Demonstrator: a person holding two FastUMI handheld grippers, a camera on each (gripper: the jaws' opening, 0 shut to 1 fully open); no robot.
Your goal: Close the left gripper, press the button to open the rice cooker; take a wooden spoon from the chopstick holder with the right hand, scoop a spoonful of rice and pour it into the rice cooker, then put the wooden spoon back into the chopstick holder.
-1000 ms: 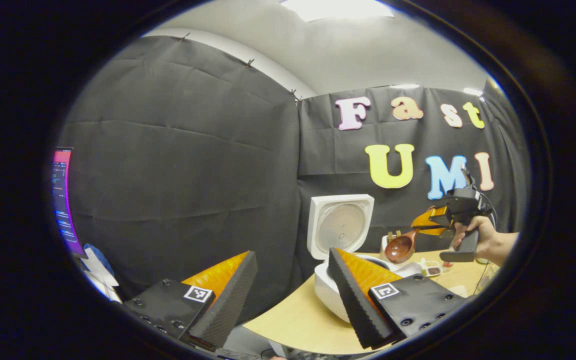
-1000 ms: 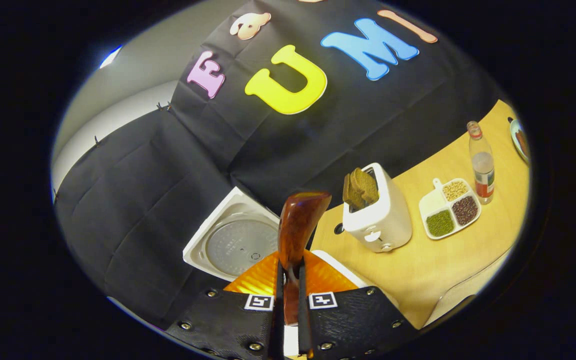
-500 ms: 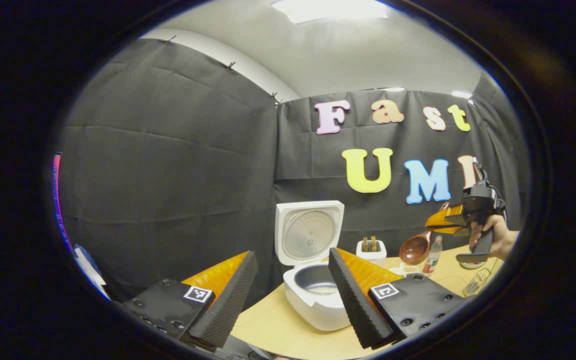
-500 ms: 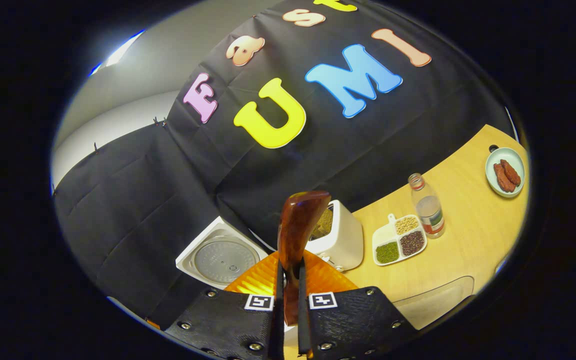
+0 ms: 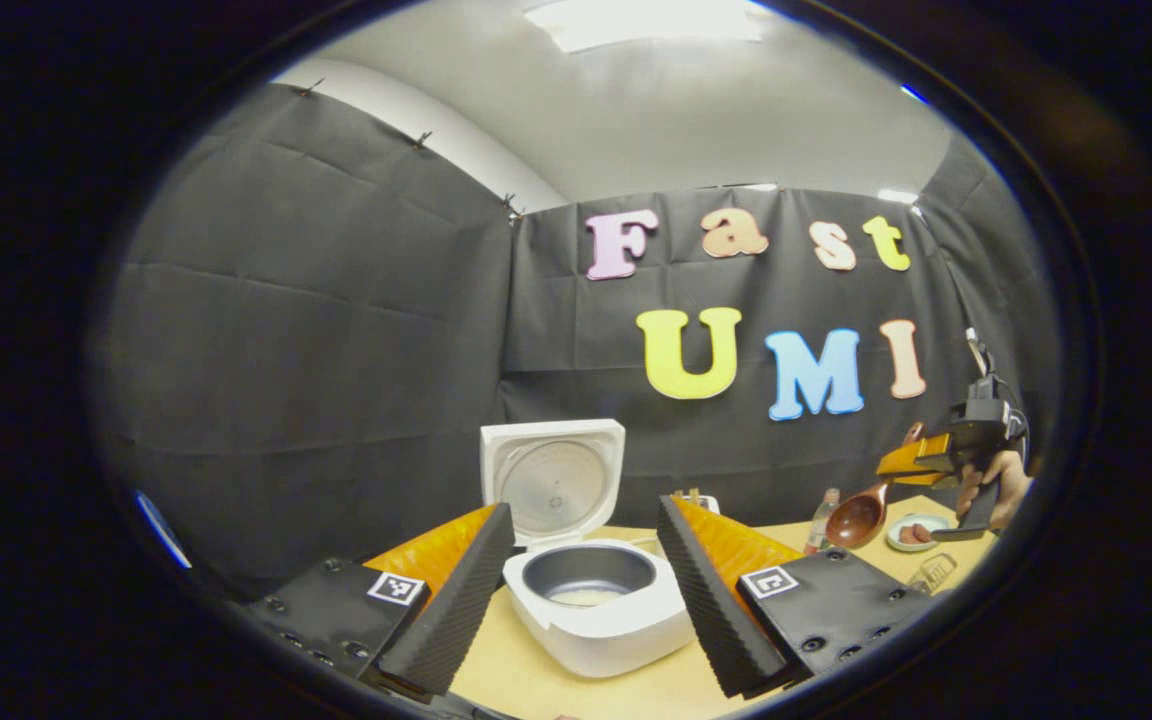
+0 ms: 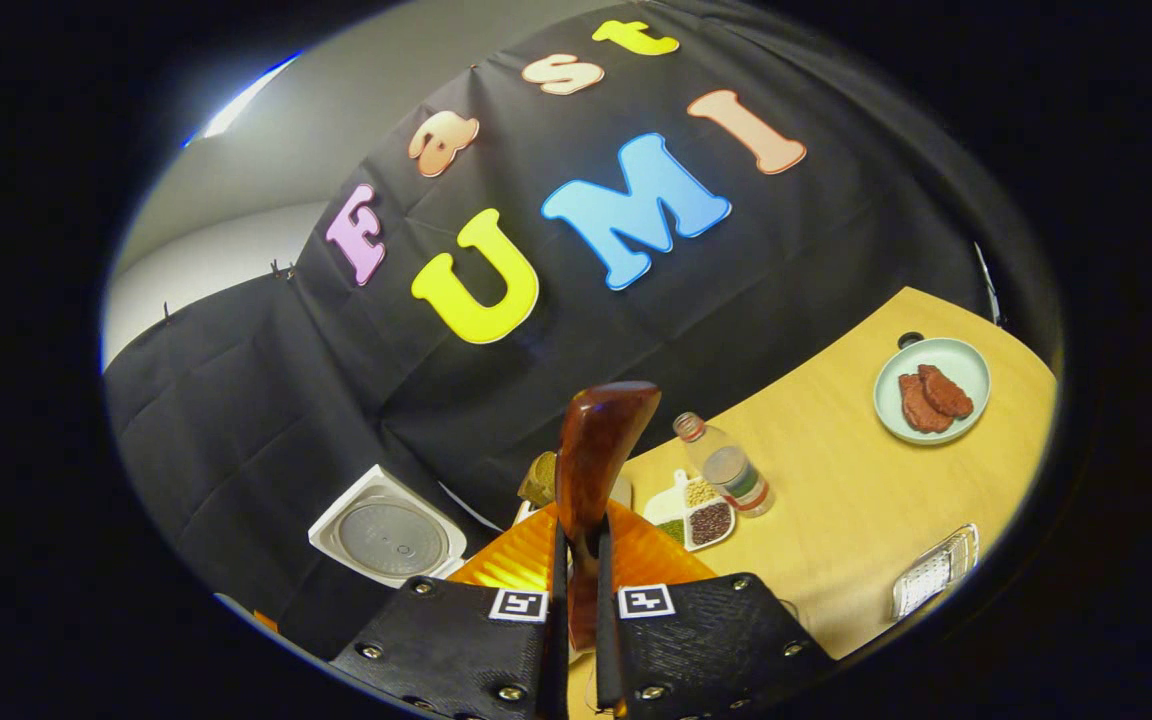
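Between the spread left gripper fingers sits the open rice cooker holding rice, while the right gripper clamps the wooden spoon above the bench.

This is a staged recording booth, not a home kitchen. Black cloth hangs pinned around a wooden table of kitchen props.

**Two views over one table**

My left gripper view looks level and close at the open white rice cooker. My right gripper view, higher, tilts down the pale wooden table; both share cooker, table, back wall.
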